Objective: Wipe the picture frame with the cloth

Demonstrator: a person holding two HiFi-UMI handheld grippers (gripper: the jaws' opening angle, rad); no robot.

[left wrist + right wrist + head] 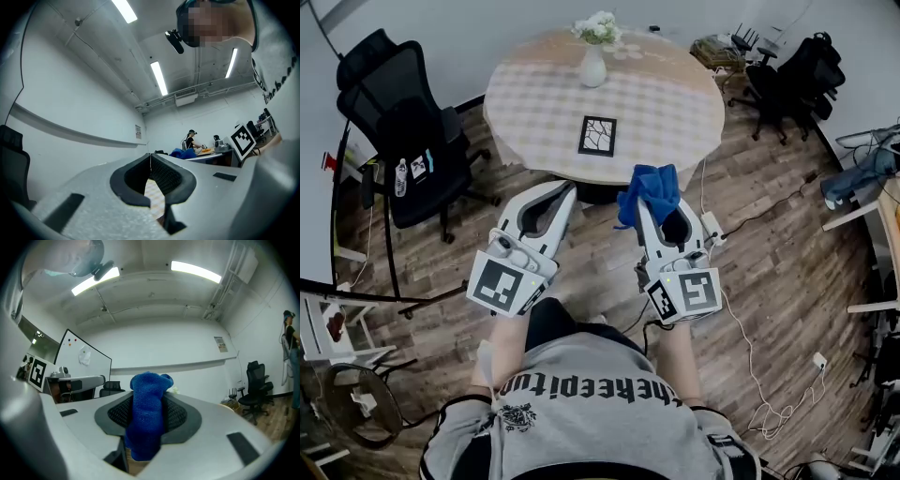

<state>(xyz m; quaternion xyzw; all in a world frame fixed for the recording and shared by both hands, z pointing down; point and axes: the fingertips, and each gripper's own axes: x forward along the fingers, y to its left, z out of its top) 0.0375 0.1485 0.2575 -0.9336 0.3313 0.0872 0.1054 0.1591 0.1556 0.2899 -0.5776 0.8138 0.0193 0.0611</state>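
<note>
A small black picture frame [598,135] with a white branching pattern lies flat on the round table [675,122], near its front edge. My right gripper [649,194] is shut on a blue cloth [651,190], which bunches out past the tips; in the right gripper view the blue cloth [146,420] fills the gap between the jaws. The left gripper [565,192] is shut with nothing in it, its tips meeting in the left gripper view [150,155]. Both grippers hang just short of the table's front edge, below the frame.
A white vase of flowers [594,54] stands behind the frame on the checked tablecloth. A black office chair [403,131] is at the left, more chairs [797,75] at the back right. Cables [750,337] trail over the wooden floor at the right.
</note>
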